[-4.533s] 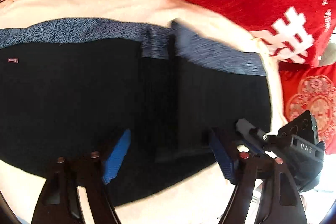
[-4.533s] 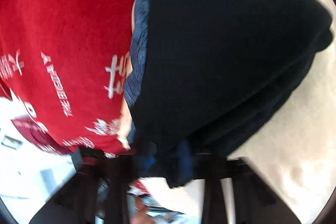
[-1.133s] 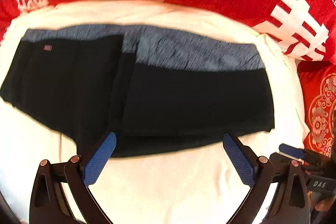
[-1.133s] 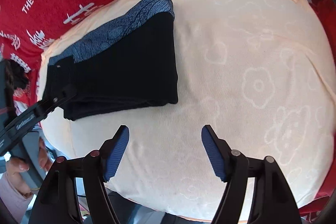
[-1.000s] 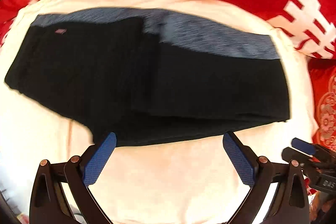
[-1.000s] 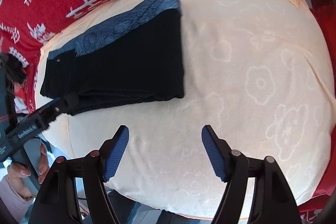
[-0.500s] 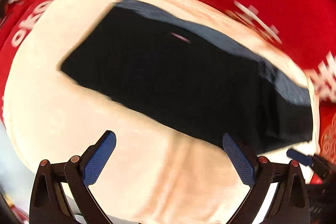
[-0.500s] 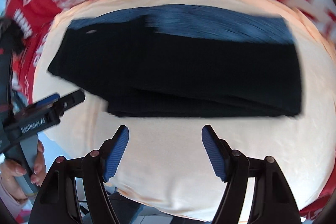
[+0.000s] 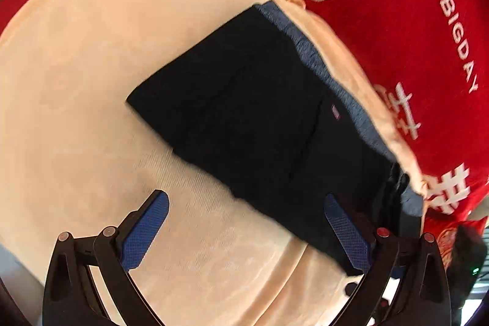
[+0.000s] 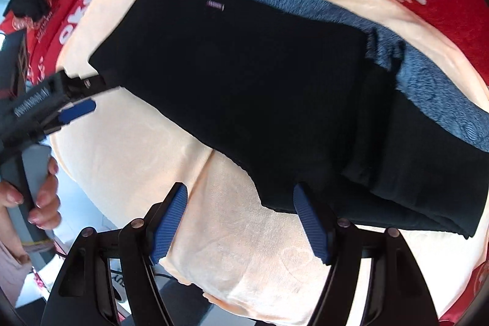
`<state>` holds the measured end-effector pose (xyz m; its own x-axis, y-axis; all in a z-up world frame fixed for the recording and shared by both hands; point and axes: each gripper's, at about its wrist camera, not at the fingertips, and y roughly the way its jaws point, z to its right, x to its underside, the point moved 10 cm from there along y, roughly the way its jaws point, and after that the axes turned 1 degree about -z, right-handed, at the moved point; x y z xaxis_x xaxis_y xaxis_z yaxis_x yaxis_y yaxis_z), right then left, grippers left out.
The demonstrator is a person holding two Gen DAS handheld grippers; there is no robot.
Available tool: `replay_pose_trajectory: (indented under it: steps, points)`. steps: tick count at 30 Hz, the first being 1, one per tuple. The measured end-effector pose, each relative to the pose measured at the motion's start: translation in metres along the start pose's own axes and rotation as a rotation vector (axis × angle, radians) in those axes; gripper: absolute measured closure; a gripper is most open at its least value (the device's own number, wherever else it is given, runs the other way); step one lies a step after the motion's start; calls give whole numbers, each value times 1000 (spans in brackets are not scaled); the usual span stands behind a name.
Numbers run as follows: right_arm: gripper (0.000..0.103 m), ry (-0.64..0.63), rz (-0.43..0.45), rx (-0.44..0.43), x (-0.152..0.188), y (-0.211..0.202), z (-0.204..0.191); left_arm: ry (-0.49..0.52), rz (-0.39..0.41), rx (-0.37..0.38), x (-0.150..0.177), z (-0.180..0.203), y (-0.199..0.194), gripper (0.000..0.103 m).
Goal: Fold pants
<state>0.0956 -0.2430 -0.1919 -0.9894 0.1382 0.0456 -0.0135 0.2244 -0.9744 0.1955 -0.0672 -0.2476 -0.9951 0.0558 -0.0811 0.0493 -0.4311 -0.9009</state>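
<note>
Beyond both grippers, farthest out from the fingertips, a red blanket (image 9: 397, 29) printed with white characters and lettering fills the outer part of each view. Nearer, a peach towel (image 9: 76, 81) with a faint embossed pattern lies spread over it and runs right under both sets of fingers. On that towel lie the pants (image 10: 259, 75), black, folded into a broad slab with several layers stacked along one side, a mottled blue-grey waistband (image 10: 421, 75) running along the edge farthest from the right gripper and a tiny label (image 10: 215, 5) just inside that band. From the right gripper (image 10: 241, 222) the pants sit straight ahead and close, the nearest edge of the cloth reaching about as far as the tip of its right-hand pad, though touching cannot be told; the jaws stand spread wide with only towel between the blue pads. From the left gripper (image 9: 247, 231) the pants lie ahead and to the right, slanting away, with the dark cloth passing behind the right-hand pad while the left-hand pad stands over bare towel; these jaws too are spread wide and pinch nothing. Off to the left of the right gripper, the left gripper's tips show close by the far corner of the pants, and a hand (image 10: 33, 197) wraps its grey handle.
</note>
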Motion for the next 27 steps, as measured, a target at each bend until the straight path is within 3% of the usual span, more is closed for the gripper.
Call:
replay_pose_trajectory:
  steps: [6, 11, 17, 21, 25, 27]
  points:
    - [28, -12, -16, 29, -7, 16, 7, -46, 5, 46, -10, 3, 5, 1]
    - [26, -18, -18, 32, -9, 18, 7, -96, 12, 233, -14, 17, 4, 1]
    - [26, -16, -9, 26, -7, 19, 4, -238, 61, 356, -21, 8, 7, 1]
    - [26, -19, -5, 21, -1, 21, 4, -216, 86, 257, -32, 18, 6, 1]
    - [26, -35, -5, 24, 5, 24, 3, -92, 158, 220, -39, 44, -8, 1]
    - [26, -36, -4, 22, 7, 26, 3, -66, 133, 128, -38, 40, 4, 1]
